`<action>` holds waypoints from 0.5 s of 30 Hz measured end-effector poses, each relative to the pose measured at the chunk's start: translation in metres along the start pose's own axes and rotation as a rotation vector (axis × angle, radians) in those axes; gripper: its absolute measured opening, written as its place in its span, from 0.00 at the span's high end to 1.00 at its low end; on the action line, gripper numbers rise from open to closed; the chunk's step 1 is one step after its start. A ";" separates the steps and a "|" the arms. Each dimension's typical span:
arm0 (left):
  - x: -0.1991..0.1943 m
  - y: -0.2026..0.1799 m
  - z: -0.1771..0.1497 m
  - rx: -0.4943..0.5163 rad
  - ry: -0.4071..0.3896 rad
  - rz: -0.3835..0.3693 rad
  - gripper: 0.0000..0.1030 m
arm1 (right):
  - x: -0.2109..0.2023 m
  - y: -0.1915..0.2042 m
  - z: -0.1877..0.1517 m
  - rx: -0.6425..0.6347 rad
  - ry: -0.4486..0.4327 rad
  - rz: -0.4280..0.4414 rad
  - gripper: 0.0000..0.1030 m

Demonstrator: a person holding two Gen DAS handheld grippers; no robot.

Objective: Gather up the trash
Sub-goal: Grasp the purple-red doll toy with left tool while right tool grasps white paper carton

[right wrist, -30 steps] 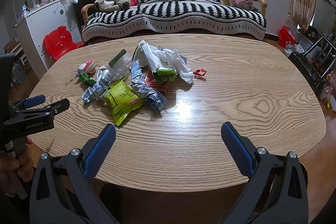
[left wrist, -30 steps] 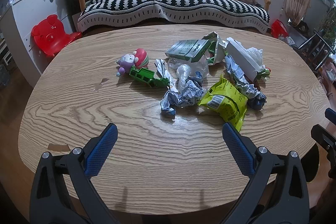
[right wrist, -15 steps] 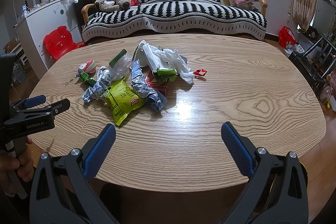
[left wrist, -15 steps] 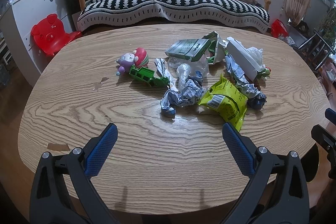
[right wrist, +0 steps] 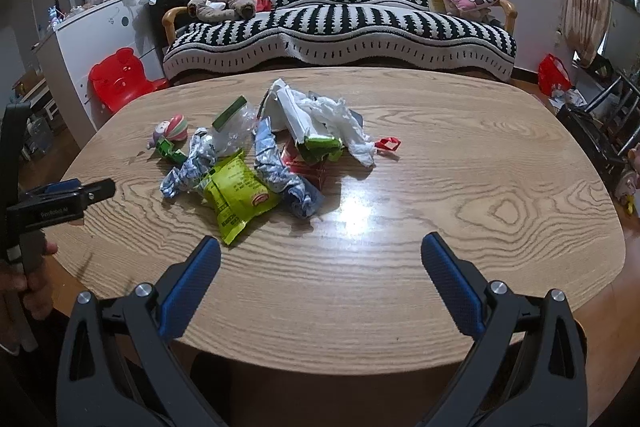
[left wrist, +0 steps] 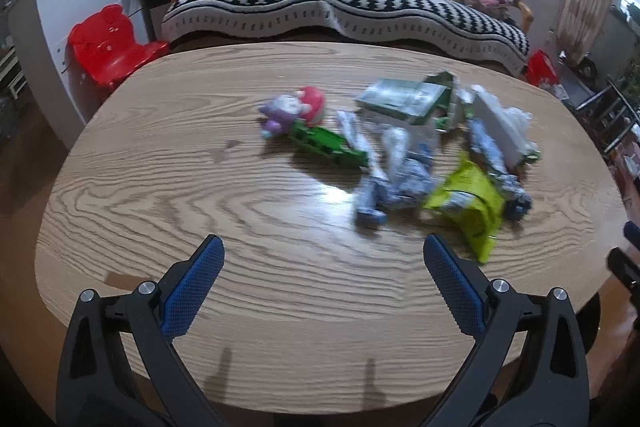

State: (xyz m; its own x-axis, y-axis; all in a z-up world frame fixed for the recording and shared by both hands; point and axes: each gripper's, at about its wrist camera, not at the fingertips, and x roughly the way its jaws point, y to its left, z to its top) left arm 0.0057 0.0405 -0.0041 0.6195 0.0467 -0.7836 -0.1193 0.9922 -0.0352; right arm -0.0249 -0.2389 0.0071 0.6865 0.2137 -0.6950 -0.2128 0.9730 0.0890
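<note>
From the left wrist view, the left claw (left wrist: 323,254) hangs released over the near edge of the wooden bench (left wrist: 200,187), its blue-padded fingers (left wrist: 192,287) spread wide with nothing between them. The picture is smeared, so small detail is lost. The trash sits in a loose heap on the right half of the bench, well beyond the fingertips: a yellow-green snack bag (left wrist: 470,201) lies nearest, just left of it a crumpled blue-and-silver wrapper (left wrist: 394,189), and farther back a flat green-and-white carton (left wrist: 402,99) and some white paper (left wrist: 502,123). At the left end of the heap are a green toy piece (left wrist: 328,145) and a small purple-and-pink toy (left wrist: 294,109), touching or nearly so. A black-and-white striped sofa (left wrist: 340,3) stands behind the bench, and a red child's chair (left wrist: 108,47) is far left.

From the right wrist view, the right claw (right wrist: 320,253) is likewise released and empty above the near edge of the bench (right wrist: 480,167). Here the heap lies left of centre. The snack bag (right wrist: 236,195) is the closest piece, just beyond the left fingertip; a second twisted blue-and-silver wrapper (right wrist: 280,171) lies against its right side, with a red wrapper (right wrist: 304,163) partly under it. Crumpled white tissue (right wrist: 340,123) and a small red scrap (right wrist: 388,143) mark the right end. At the left edge, a hand (right wrist: 24,291) holds the other claw's handle.
</note>
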 end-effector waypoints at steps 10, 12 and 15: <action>0.050 0.026 0.056 0.019 0.039 0.024 0.06 | 0.052 -0.005 0.046 0.007 -0.005 0.010 0.07; 0.064 0.025 0.070 0.018 0.039 0.013 0.06 | 0.073 -0.003 0.057 -0.003 0.000 0.004 0.08; 0.089 0.022 0.090 0.038 0.033 0.006 0.06 | 0.098 -0.003 0.067 -0.006 0.012 -0.007 0.13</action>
State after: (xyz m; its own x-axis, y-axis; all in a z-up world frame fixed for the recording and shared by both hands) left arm 0.1280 0.0764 -0.0185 0.5926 0.0496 -0.8039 -0.0933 0.9956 -0.0073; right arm 0.0895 -0.2156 -0.0139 0.6800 0.2058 -0.7038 -0.2120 0.9740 0.0801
